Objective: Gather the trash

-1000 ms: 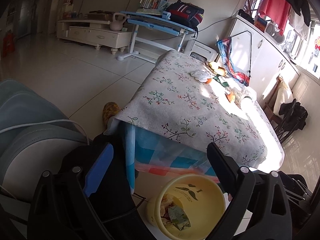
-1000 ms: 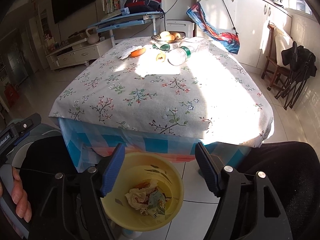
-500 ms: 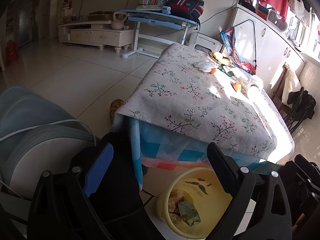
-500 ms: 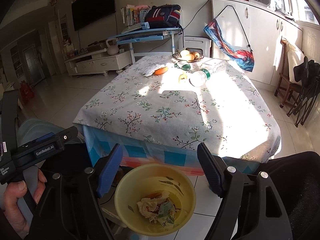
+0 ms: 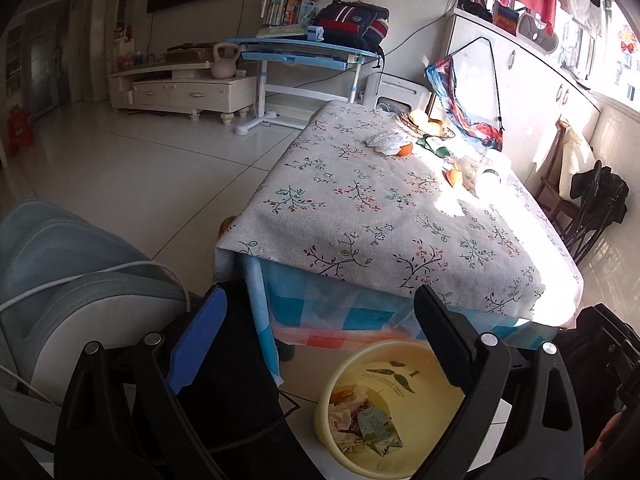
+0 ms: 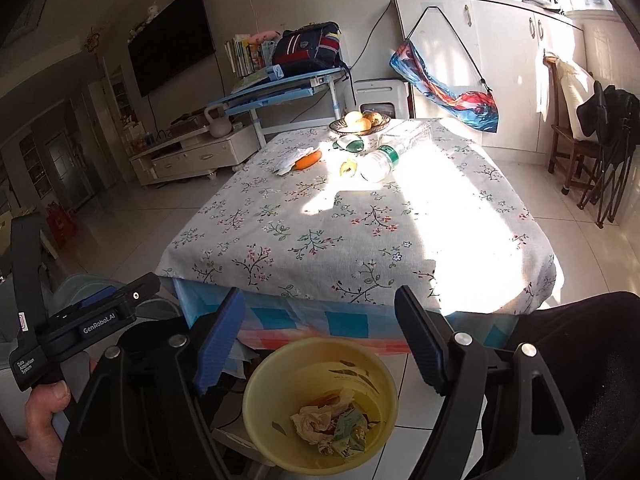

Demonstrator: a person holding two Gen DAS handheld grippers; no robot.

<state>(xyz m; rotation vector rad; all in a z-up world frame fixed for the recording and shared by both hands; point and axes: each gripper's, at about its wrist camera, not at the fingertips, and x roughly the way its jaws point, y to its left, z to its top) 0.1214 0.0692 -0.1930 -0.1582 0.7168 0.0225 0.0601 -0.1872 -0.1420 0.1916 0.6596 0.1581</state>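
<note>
Both pairs of fingers stand wide apart with nothing between them: the left gripper (image 5: pixel 316 336) and the right gripper (image 6: pixel 318 336) each hover empty above one yellow waste bin (image 6: pixel 276 372) on the tiled floor, just in front of the near edge of the desk (image 6: pixel 360 240). Crumpled paper and a small carton (image 6: pixel 330 424) lie in the bottom of the bin, below the fingers and clear of them. The desk wears a floral cloth over a blue checked one. At its far end, well apart from both grippers, lie one fruit bowl (image 6: pixel 360 122) holding three fruits, one plastic bottle (image 6: pixel 380 162) on its side, one orange (image 6: pixel 307 160) touching a crumpled white tissue (image 6: pixel 290 162), one green-and-white wrapper (image 6: pixel 349 143) and one small yellowish scrap (image 6: pixel 347 168) beside the bottle. In the right wrist view a hand (image 6: pixel 44 428) grips the handle of the left gripper at the lower left.
</note>
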